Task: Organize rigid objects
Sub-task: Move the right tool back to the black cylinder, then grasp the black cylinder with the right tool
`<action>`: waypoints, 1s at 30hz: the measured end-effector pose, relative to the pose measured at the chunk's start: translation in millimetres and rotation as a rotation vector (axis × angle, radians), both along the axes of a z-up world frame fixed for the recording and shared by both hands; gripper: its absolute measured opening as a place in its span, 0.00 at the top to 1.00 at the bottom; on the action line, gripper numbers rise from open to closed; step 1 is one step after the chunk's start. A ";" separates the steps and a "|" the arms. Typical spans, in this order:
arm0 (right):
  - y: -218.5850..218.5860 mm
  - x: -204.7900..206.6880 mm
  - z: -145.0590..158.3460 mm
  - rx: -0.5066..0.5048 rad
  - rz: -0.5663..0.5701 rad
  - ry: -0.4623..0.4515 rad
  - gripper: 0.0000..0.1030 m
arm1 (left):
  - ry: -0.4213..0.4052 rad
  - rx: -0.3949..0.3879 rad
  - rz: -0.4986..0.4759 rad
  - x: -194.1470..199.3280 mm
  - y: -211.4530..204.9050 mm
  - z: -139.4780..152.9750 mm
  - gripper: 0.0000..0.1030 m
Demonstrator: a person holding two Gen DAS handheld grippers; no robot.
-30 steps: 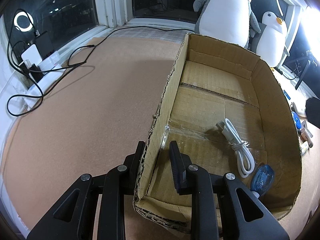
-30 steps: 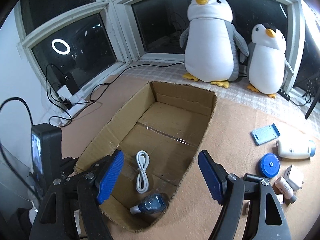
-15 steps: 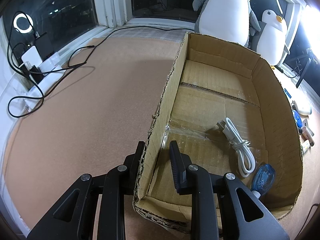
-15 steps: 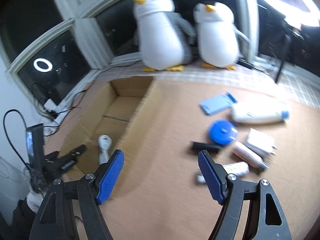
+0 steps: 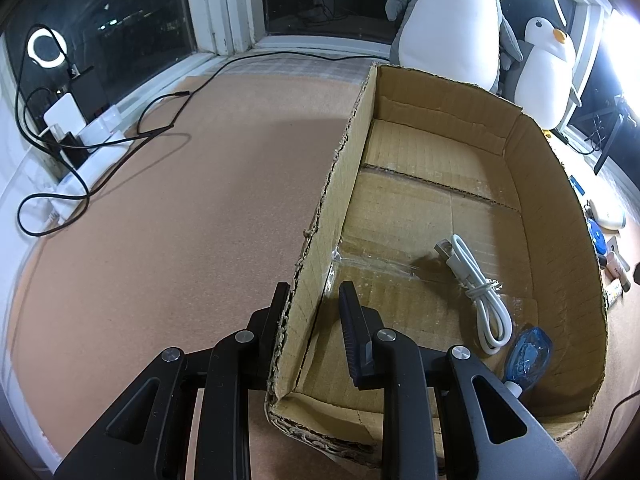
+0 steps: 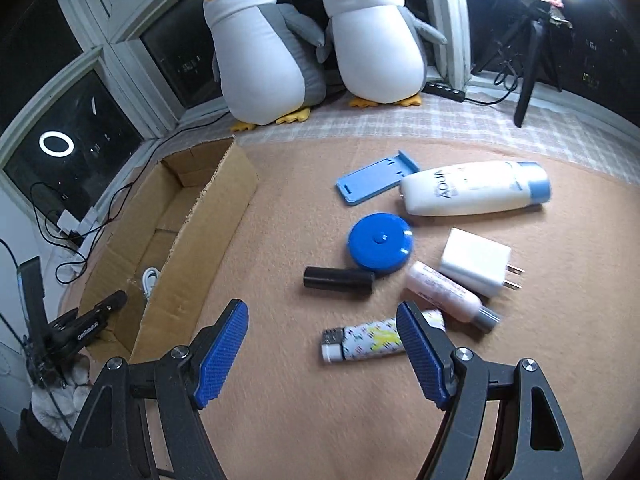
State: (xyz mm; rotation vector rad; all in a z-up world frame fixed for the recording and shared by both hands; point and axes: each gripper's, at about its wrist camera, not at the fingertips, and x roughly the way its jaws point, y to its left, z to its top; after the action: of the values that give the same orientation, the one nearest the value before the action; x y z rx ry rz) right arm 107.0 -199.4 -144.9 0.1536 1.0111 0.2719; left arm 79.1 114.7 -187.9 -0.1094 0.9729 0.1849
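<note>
The left gripper [image 5: 314, 300] straddles the near left wall of the cardboard box [image 5: 332, 200], one finger outside and one inside. The outer finger touches the wall; a small gap shows between the wall and the inner finger, so the jaws stand narrow around the cardboard rather than pressed tight on it. Inside the box, to the right of this gripper, a coiled white USB cable [image 5: 476, 280] lies on the floor of the box, and a small blue spray bottle [image 5: 528, 356] lies near the right corner, just beside the cable's loop.

The right gripper [image 6: 322, 346] hangs wide open above the tabletop [image 6: 280, 400], to the right of the box. A patterned lighter [image 6: 362, 344] lies between its blue fingers, closer to the right one, whose tip overlaps the lighter's end in the view; whether they touch I cannot tell. Just beyond it lie a black cylinder [image 6: 338, 280] and a pink tube [image 6: 444, 294], the tube beside a white plug adapter [image 6: 474, 260]. Further off sit a round blue tape measure [image 6: 380, 246], a white lotion bottle [image 6: 472, 192] with a blue cap, and a blue phone stand [image 6: 374, 178]. Two plush penguins [image 6: 260, 44] stand on the window ledge behind.
</note>
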 end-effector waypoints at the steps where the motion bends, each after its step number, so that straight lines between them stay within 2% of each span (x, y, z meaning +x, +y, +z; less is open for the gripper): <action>1: 3.5 3.5 -2.4 0.000 -0.001 0.006 0.29 | 0.000 0.000 0.000 -0.2 0.7 -0.1 0.78; 9: 16.9 28.2 -21.4 -0.015 -0.018 0.073 0.29 | -0.002 -0.002 0.000 0.1 -0.3 0.1 0.78; 23: 24.5 47.2 -39.5 -0.127 -0.062 0.134 0.30 | -0.008 -0.008 -0.002 0.9 -1.3 0.1 0.78; 28: 29.7 49.4 -39.3 -0.192 -0.072 0.137 0.42 | -0.009 -0.010 0.000 1.3 -1.5 0.1 0.78; 30: 30.2 50.5 -38.7 -0.212 -0.077 0.138 0.50 | -0.010 -0.011 0.000 1.4 -1.7 0.1 0.78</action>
State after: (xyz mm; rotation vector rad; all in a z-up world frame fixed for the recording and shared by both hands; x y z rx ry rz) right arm 157.6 -169.2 -183.6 0.0189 1.1614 0.0840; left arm 80.5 113.1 -187.8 -0.1198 0.9644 0.1790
